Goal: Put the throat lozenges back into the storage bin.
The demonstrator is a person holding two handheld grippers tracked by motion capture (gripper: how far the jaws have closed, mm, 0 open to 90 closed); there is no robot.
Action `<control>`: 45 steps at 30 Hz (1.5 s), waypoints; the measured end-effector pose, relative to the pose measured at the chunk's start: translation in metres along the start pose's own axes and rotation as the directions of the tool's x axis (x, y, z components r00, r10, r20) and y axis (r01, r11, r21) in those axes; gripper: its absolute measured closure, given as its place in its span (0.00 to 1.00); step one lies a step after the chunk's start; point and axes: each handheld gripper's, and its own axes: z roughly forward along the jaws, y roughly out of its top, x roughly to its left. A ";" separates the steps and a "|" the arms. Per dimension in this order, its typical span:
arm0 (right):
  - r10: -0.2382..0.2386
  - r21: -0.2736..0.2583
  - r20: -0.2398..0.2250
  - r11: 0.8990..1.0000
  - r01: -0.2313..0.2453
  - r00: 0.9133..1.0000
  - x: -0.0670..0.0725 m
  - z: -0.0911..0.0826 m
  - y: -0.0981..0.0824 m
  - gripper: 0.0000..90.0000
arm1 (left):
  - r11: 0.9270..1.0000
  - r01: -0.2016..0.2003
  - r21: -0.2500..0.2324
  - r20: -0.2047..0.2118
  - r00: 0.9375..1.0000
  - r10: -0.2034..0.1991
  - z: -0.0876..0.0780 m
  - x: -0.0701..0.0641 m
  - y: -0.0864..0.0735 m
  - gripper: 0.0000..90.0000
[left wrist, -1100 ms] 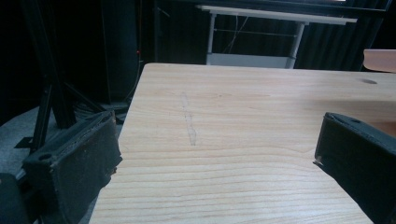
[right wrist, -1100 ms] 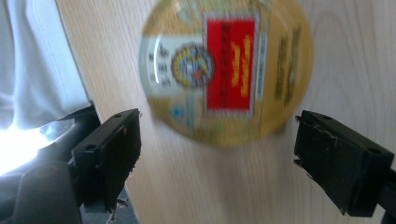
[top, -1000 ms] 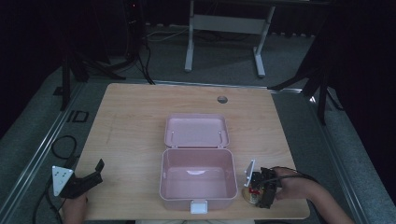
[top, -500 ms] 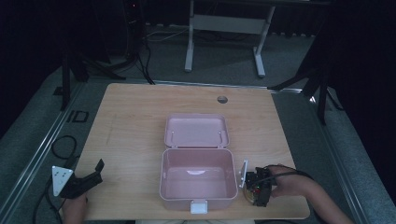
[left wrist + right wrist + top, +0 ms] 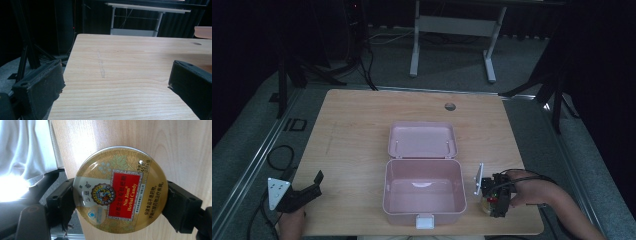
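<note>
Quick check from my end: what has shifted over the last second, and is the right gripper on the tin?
The right gripper slid slightly left, toward the pink box, staying at the table's near right edge. Its jaws now sit against both sides of the round gold candy tin, so it appears gripped. The left gripper stayed open over bare wood at the near left corner. The box and its open lid have not moved.

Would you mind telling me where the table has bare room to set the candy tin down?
The widest bare wood lies left of the pink box, between it and the left gripper. The far strip beyond the open lid, around the cable hole, is free too. It is crowded at the near right, where the right gripper holds the herbal candy tin.
</note>
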 end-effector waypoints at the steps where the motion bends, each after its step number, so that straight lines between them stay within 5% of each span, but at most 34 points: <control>1: 0.000 -0.003 0.005 1.000 0.000 1.000 0.000 -0.004 0.000 0.22 | 1.000 0.000 0.000 0.000 1.000 0.000 0.000 0.000 0.000 0.00; 20: -0.007 -0.032 0.033 0.999 0.008 0.999 0.003 -0.086 0.021 0.22 | 1.000 -0.001 0.003 0.002 1.000 0.001 0.000 0.000 0.000 0.00; 34: -0.145 -0.044 0.011 0.988 0.145 0.989 0.015 -0.095 0.082 0.22 | 1.000 0.005 0.002 0.005 1.000 -0.005 0.000 0.000 0.000 0.00; 45: -0.203 -0.060 0.016 0.977 0.203 0.979 0.016 -0.092 0.112 0.22 | 1.000 0.007 0.002 0.008 1.000 -0.007 0.000 0.001 0.000 0.00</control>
